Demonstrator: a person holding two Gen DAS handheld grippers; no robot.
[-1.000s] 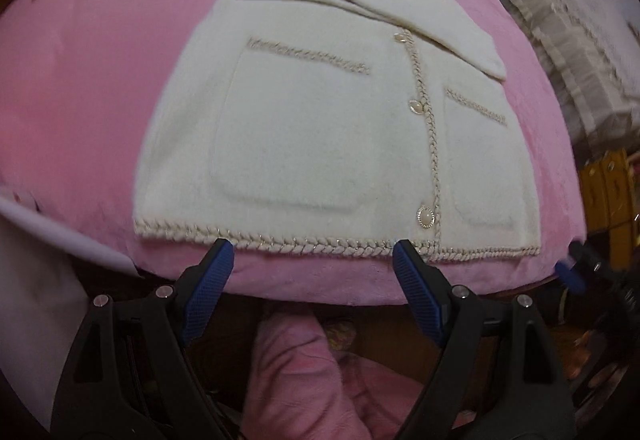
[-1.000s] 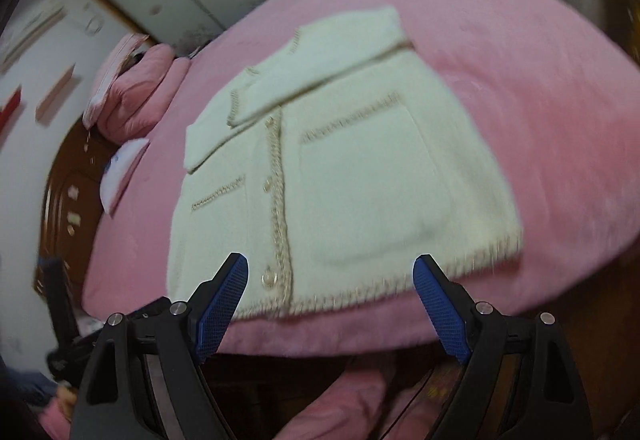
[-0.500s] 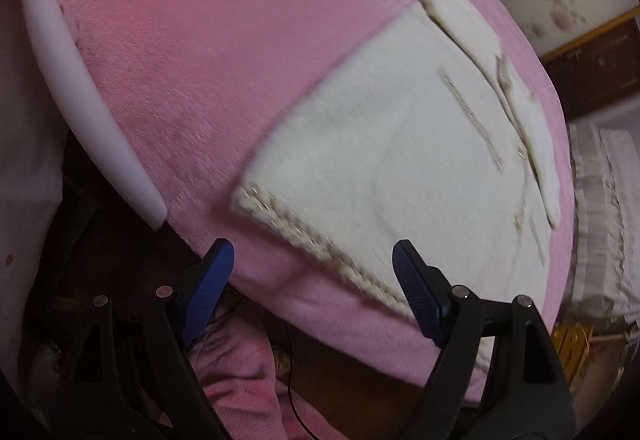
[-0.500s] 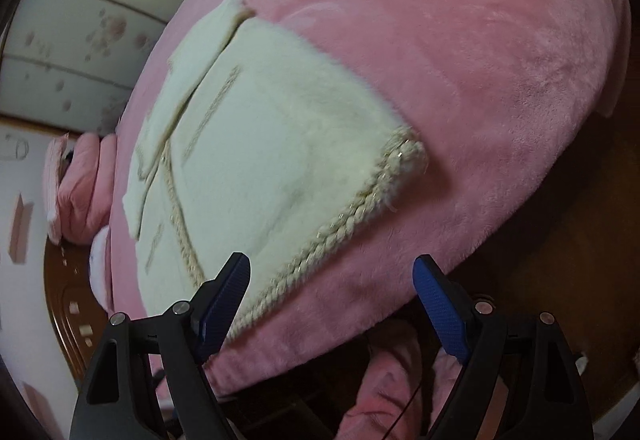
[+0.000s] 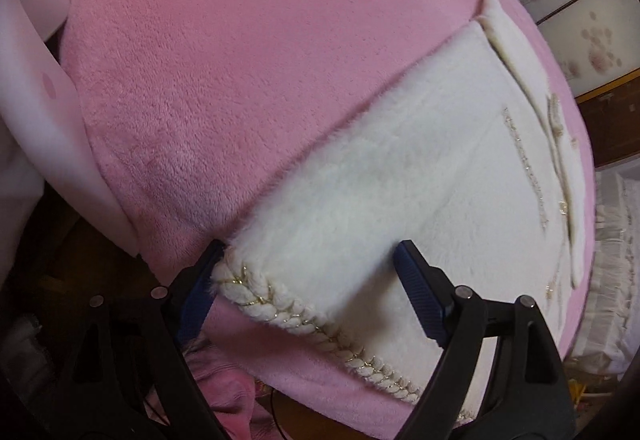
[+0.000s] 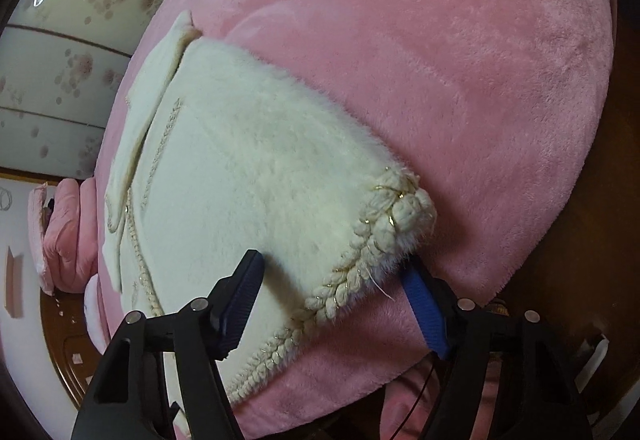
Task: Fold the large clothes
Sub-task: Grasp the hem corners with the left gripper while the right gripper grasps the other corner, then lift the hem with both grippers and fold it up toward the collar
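Fingers [image 5: 420, 304] of the left gripper [image 5: 308, 292] stand spread across one hem corner of the cream jacket [image 5: 400, 200]; those of the right gripper [image 6: 336, 296] are closing around the other corner, pads not yet pressing. Fluffy, with braided gold-flecked trim, the jacket lies flat on a pink plush bed [image 5: 240, 60]. Beyond it, the right view alone shows a pink pillow [image 6: 68, 232]; both show flowered panels [image 6: 60, 80].

free: bare pink blanket [image 5: 248, 52] upper left of left-wrist frame, upper right of right-wrist frame | obstacle: white jacket [image 6: 248, 176] lies across centre | edge: white bedding [image 5: 24, 88] far left
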